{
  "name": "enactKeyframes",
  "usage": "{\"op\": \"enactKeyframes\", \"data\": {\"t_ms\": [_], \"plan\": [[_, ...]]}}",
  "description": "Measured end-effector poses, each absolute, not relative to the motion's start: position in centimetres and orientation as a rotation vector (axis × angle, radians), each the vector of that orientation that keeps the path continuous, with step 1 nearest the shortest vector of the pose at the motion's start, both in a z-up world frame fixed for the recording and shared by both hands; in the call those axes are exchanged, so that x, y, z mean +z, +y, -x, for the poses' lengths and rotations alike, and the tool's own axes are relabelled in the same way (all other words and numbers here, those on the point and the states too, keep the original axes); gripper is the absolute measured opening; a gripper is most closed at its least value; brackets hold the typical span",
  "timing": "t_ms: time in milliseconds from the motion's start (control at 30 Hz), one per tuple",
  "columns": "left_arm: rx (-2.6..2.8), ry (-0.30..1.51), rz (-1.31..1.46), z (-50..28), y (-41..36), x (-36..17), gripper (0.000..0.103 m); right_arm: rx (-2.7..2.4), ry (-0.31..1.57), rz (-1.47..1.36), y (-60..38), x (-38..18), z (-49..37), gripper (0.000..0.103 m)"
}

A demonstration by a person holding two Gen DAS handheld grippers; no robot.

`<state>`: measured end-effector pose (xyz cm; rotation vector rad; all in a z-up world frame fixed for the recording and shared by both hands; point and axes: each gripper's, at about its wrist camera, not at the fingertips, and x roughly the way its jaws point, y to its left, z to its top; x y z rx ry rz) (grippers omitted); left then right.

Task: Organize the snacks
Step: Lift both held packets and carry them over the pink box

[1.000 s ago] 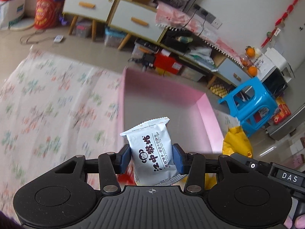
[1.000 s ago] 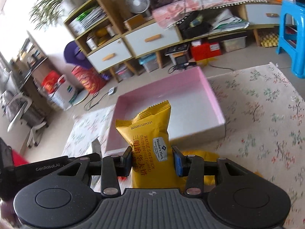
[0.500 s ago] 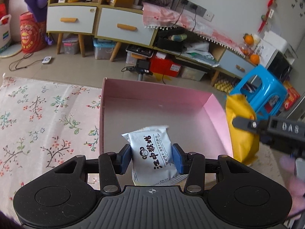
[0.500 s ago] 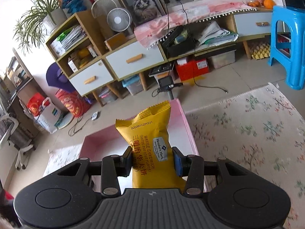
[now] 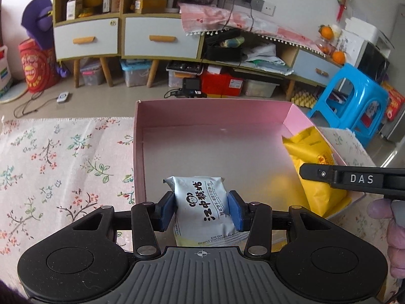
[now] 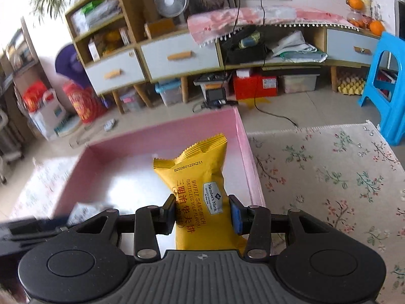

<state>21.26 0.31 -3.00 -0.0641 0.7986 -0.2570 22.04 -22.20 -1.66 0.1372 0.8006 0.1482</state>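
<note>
Left claw point(image 5: 201, 211) clenched on white snack pkt point(image 5: 202, 202), right claw point(image 6: 202, 214) on yellow waffle pkt point(image 6: 200, 190); both over pink box point(image 5: 138, 152). Prob light, crinkly, slippery film w/ crushable contents: pinch mid-body, gently.
</note>
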Motion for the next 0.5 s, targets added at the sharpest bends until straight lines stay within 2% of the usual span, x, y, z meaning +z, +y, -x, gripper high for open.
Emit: {"op": "enactKeyframes", "data": {"t_ms": [200, 367, 400, 500], "plan": [[-0.259, 0.773, 0.007, -21.0, 0.1, -2.8, 0.043, 0.120, 0.882, -0.116, -21.9, -1.6, -21.8, 0.032], [-0.277, 0.779, 0.040, -20.7, 0.5, -2.7, 0.045, 0.137, 0.856, -0.147, -22.1, -1.1, -21.1, 0.036], [-0.285, 0.781, 0.047, -20.6, 0.5, -2.5, 0.046, 0.138, 0.852, -0.169, -22.3, -0.8, -21.0, 0.038], [-0.299, 0.775, 0.052, -20.2, 0.7, -1.7, 0.054, 0.148, 0.826, -0.198, -22.5, 0.3, -20.2, 0.054]]}}
